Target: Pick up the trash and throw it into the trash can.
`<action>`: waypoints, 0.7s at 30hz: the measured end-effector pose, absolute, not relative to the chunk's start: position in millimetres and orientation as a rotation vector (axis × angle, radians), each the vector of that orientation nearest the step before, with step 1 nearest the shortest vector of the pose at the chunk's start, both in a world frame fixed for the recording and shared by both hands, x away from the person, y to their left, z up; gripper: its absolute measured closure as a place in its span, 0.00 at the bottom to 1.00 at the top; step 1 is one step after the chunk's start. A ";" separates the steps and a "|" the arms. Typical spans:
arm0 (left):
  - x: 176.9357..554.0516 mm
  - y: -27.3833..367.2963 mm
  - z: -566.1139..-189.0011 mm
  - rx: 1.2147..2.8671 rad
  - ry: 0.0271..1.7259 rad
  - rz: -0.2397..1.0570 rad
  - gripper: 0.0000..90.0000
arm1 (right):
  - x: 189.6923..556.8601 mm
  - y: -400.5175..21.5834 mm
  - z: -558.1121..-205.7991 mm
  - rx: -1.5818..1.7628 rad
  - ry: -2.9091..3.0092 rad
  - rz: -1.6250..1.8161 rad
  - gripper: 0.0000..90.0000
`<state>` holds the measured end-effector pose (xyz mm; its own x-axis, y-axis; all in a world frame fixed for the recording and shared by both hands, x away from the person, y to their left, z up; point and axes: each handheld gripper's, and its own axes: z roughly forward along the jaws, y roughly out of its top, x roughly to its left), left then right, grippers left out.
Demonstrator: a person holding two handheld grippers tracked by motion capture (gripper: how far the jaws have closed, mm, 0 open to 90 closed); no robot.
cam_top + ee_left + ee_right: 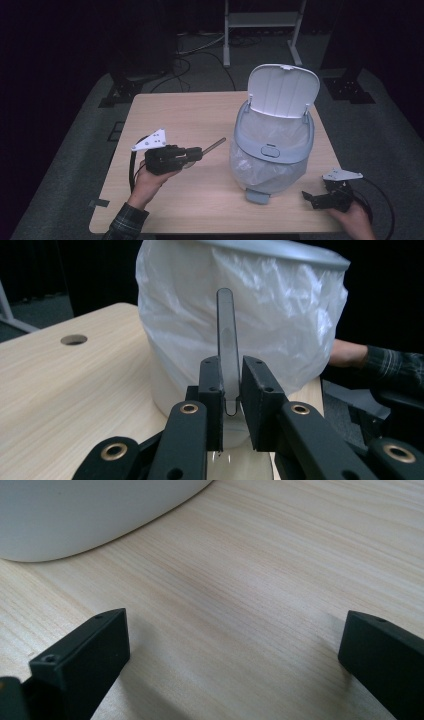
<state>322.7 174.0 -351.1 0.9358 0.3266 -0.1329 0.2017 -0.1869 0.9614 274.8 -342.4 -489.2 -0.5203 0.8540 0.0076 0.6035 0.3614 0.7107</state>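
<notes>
Dark room, light wood desk (165, 115) with a lidded bin (272, 145), lid up, clear bag inside. Left tongs (231, 407) clamped tight on a grey translucent stick (226, 340) pointing at the bin. Right tongs (232, 655) gaping wide, nothing in them, low over the desk beside the bin's base.

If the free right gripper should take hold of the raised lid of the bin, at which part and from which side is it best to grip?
Grip the lid at its free top edge, coming from above. It stands nearly upright, hinged at the bin rim, so that thin edge is exposed and should fit between the jaws. The right gripper is open on the table; the left gripper holds a stick.
</notes>
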 end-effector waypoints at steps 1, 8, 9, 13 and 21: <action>322.7 174.0 -351.1 1.772 0.396 0.117 0.88 | 274.8 -342.4 -489.2 1.277 2.265 0.951 0.00; 324.4 170.7 -336.5 1.749 0.368 0.116 0.88 | 274.8 -342.4 -489.2 1.277 2.265 0.951 0.00; 324.6 170.0 -334.7 1.746 0.363 0.116 0.88 | 274.7 -342.4 -489.1 1.277 2.265 0.950 0.00; 325.6 167.4 -329.1 1.741 0.348 0.115 0.88 | 274.8 -342.4 -489.2 1.277 2.265 0.950 0.00; 329.0 155.1 -309.0 1.726 0.303 0.113 0.88 | 274.7 -342.4 -489.1 1.277 2.265 0.950 0.00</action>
<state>329.0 155.1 -309.0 0.9598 0.2642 -0.0950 0.1379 -0.1491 0.9792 274.7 -342.4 -489.1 -0.5201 0.8540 0.0076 0.6037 0.3614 0.7105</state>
